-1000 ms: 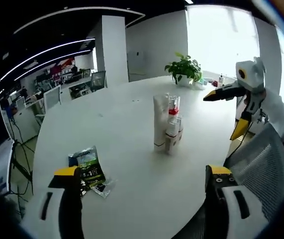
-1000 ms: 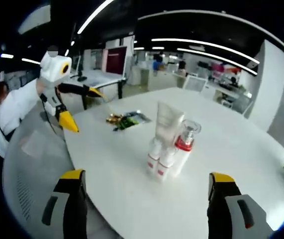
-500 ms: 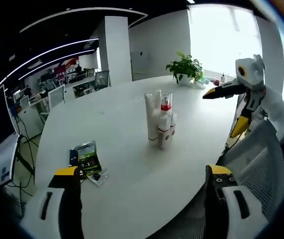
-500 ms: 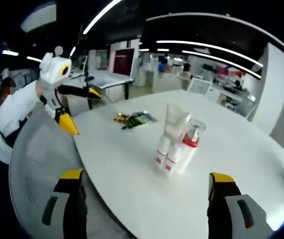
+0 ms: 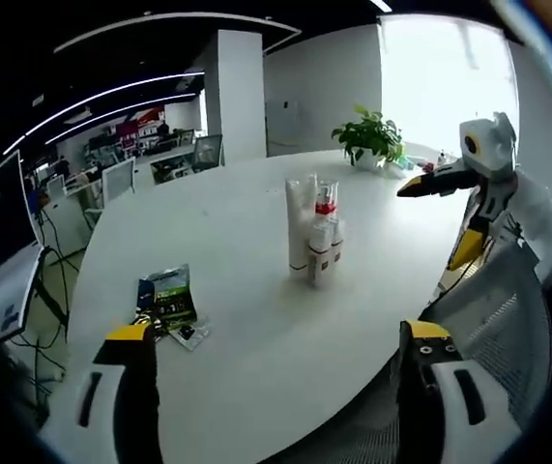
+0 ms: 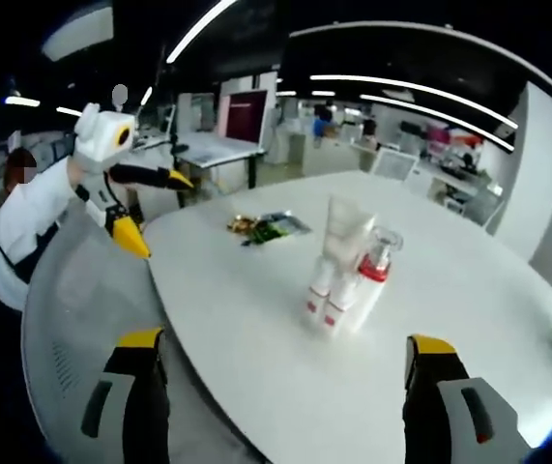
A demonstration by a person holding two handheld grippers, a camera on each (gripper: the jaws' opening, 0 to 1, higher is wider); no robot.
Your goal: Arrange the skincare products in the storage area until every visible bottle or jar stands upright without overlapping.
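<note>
- Left gripper view: the left gripper [image 5: 276,343] rises from the bottom of the frame, its yellow-tipped jaws spread wide with nothing between them.
- The round white table [image 5: 246,319] takes up the middle of the frame. The skincare products [image 5: 311,237] stand upright in a tight cluster just right of centre: a tall white tube, a pump bottle with a red collar, and small white bottles in front.
- Some sachets [image 5: 167,304] lie flat at lower left, well apart from the cluster.
- A potted plant [image 5: 372,138] sits at the table's far edge, upper right; the right gripper [image 5: 445,217] hangs at the right, jaws wide apart.
- Right gripper view: its own jaws stand at the bottom, wide apart and empty.
- The products stand just right of centre, the sachets above and left of them.
- The left gripper appears at upper left, jaws apart, beside a mesh chair back [image 6: 68,319].
</note>
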